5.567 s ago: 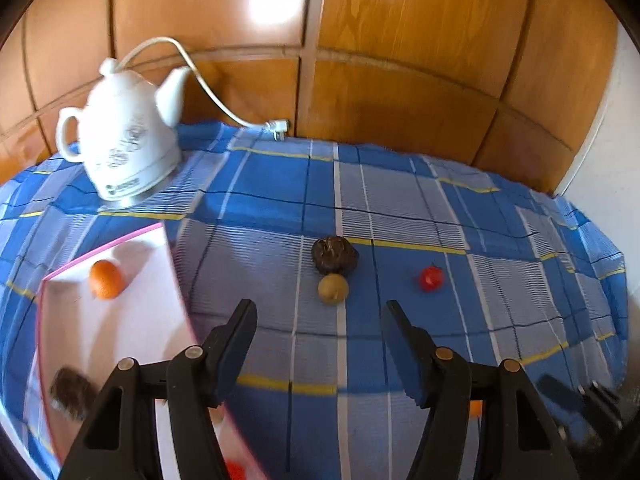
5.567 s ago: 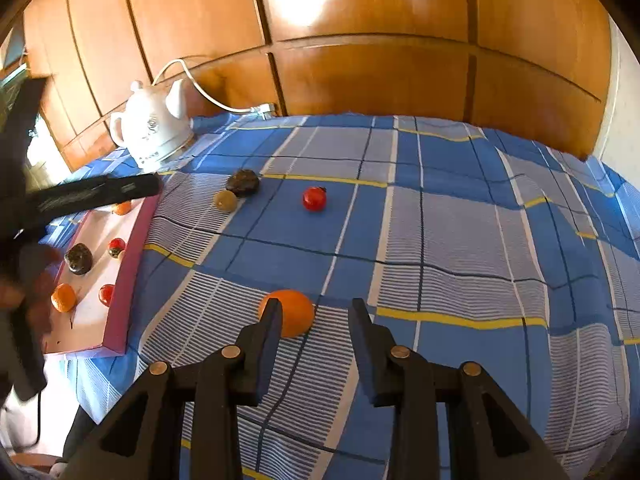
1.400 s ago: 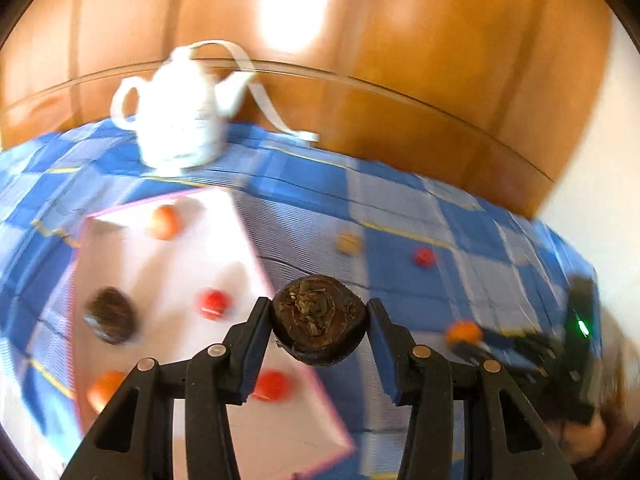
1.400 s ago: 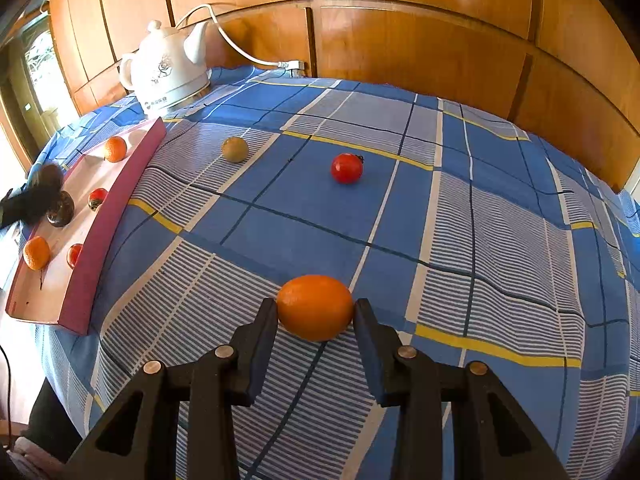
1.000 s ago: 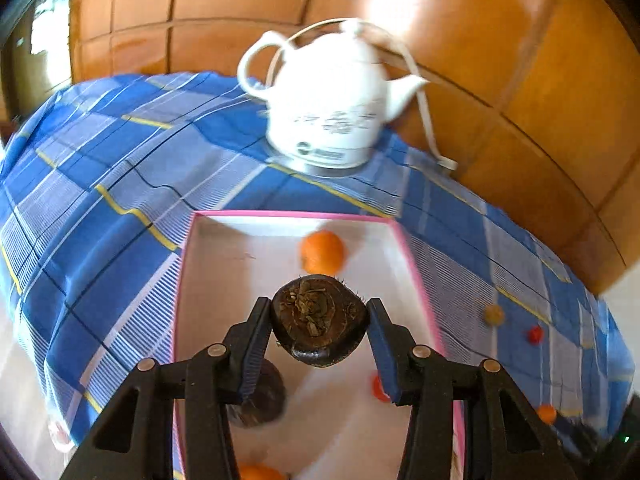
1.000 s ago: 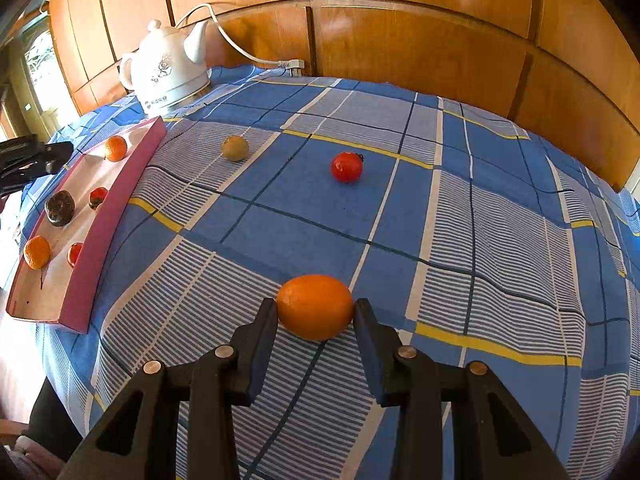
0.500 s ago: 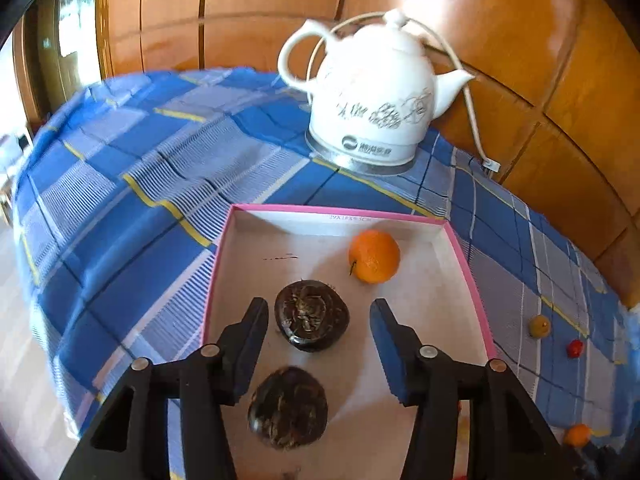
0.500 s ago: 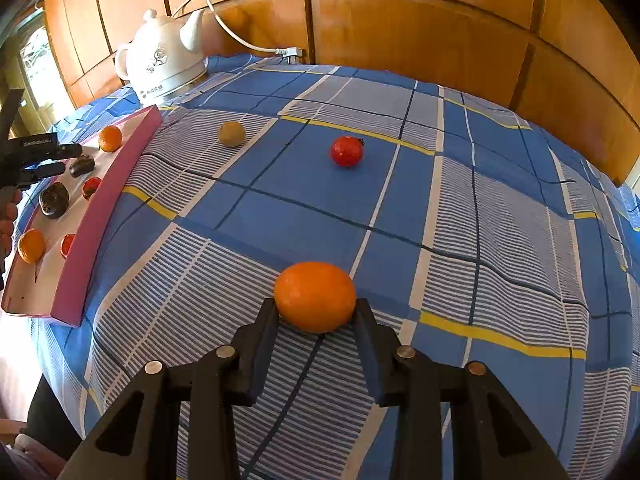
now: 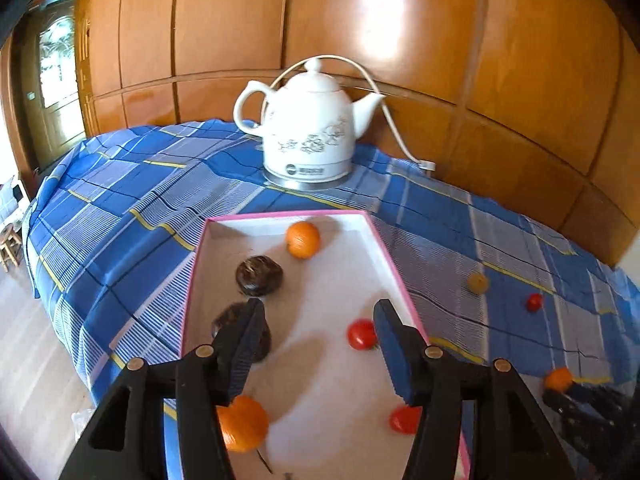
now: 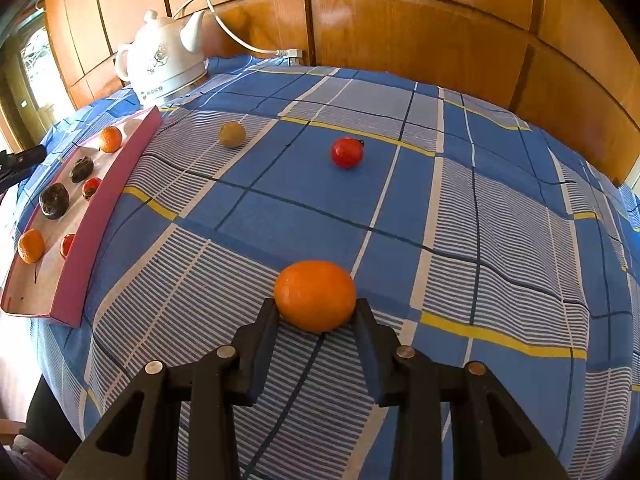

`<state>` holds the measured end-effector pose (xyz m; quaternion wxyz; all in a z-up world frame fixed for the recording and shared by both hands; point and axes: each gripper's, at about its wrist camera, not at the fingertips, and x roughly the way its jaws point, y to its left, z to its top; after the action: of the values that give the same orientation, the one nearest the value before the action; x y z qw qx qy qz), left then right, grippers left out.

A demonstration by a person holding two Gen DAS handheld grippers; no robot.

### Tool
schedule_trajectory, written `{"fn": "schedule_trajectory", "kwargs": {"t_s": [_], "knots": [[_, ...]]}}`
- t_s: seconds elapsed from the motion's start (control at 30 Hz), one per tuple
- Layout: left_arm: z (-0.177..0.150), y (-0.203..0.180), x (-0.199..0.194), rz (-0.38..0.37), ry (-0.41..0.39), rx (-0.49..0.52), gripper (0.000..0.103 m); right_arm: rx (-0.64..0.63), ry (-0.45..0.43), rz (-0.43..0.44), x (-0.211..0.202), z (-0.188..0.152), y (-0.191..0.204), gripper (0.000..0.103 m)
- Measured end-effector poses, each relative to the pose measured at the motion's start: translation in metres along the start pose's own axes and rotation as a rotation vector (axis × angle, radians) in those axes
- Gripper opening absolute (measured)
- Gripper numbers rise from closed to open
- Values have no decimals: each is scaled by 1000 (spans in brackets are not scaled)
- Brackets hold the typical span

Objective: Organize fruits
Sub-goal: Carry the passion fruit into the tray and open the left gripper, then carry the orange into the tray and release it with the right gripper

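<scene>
Fruit lies partly in a pink-edged tray (image 9: 384,240) and partly on the blue checked cloth (image 10: 500,208) that covers the counter. In the tray sit two dark wrinkled fruits (image 9: 259,275), one partly hidden behind a finger, two small oranges (image 9: 303,239) and two red tomatoes (image 9: 361,334). The left tongs (image 9: 318,322) hover above the tray with fingers spread wide and nothing between them. On the cloth beside the tray lie a yellow-brown fruit (image 10: 232,134) and, further on, a third tomato (image 10: 347,152), well apart from each other. The right tongs (image 10: 316,312) grip a large orange (image 10: 315,295) at both sides, the fruit low over the cloth; whether it touches cannot be told. A white kettle (image 9: 308,132) with its cord stands behind the tray, before a wooden panelled wall (image 9: 480,60).
</scene>
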<state>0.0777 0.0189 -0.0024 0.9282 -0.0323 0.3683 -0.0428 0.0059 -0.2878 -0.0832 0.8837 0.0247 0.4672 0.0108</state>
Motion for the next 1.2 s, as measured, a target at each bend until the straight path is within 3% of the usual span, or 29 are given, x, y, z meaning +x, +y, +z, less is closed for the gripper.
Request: {"fn": "schedule_trajectory", "kwargs": {"t_s": [0.37, 1.2], "knots": [[-19, -17, -20, -32, 6, 40, 59, -6, -4, 17, -1, 0, 1, 38], [-37, -15, -16, -29, 57, 46, 60, -42, 4, 36, -1, 0, 13, 38]]}}
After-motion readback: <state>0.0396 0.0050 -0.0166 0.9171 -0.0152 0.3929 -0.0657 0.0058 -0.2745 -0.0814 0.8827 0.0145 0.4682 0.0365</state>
